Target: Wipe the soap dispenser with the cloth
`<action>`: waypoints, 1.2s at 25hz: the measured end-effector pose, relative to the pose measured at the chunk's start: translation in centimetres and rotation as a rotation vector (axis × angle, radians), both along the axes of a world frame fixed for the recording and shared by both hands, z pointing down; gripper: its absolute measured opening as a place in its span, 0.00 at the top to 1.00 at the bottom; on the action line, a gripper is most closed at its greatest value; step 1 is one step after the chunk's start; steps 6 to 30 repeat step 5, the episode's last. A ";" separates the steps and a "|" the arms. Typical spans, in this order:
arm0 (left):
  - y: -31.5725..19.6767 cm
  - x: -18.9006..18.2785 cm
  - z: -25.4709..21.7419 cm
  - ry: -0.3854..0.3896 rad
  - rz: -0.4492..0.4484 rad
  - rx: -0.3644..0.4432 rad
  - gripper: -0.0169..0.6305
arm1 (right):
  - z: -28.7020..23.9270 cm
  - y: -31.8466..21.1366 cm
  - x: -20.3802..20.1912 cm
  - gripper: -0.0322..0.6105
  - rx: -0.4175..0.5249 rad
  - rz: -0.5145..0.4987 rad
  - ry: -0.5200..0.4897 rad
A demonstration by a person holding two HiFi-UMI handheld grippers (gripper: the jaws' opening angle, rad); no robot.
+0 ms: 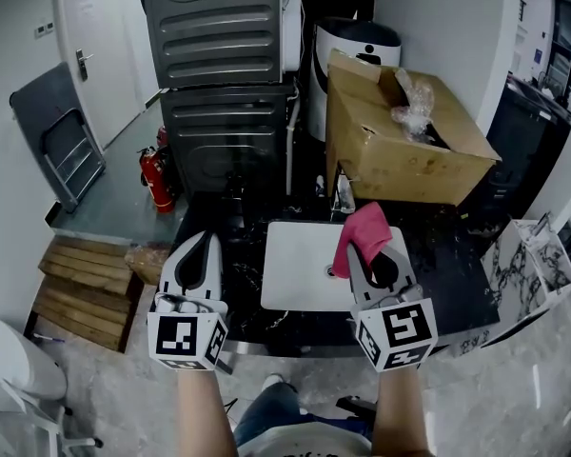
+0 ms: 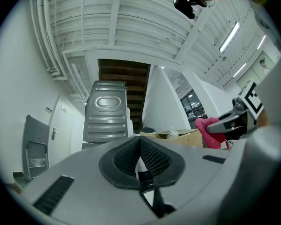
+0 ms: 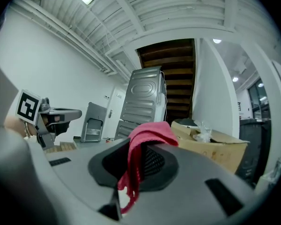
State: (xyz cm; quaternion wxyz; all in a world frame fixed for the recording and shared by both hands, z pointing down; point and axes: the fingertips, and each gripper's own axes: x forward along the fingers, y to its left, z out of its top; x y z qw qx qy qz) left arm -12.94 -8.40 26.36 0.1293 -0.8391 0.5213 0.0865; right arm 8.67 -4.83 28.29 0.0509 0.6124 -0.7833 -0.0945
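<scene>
Looming at twelve o'clock are the stacked grey machines [image 1: 224, 65], with the open cardboard box [image 1: 400, 150] at one o'clock on the black desk [image 1: 457, 246]. Nearer the person, a white basin [image 1: 300, 265] sits in that desk, and both grippers hover over its near edge.

The left gripper [image 1: 206, 243] is at the basin's nine o'clock side. Its jaws are pressed together with nothing between them, so it's idle for now. The right gripper [image 1: 362, 253] is at the three o'clock side, clamped on the pink cloth [image 1: 364, 228], which drapes up and over its tips.

Now the key line. What I take to be the soap dispenser [image 1: 344, 196] is a small pale upright thing at the basin's far rim, just in front of the box. It is too small to make out well. It lies near twelve o'clock from the right gripper, just past the cloth's top edge. The right gripper is clearly the nearer one, so I'd expect a short push forward to bring the cloth onto it.
</scene>
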 end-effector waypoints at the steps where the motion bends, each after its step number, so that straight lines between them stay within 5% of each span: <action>1: 0.0 -0.1 0.0 0.006 -0.001 -0.002 0.95 | 0.0 0.0 0.1 0.88 -0.002 -0.001 -0.012; 30: -0.1 -0.2 0.5 -0.003 -0.007 -0.008 0.95 | 0.1 0.1 0.5 0.88 -0.008 0.004 -0.039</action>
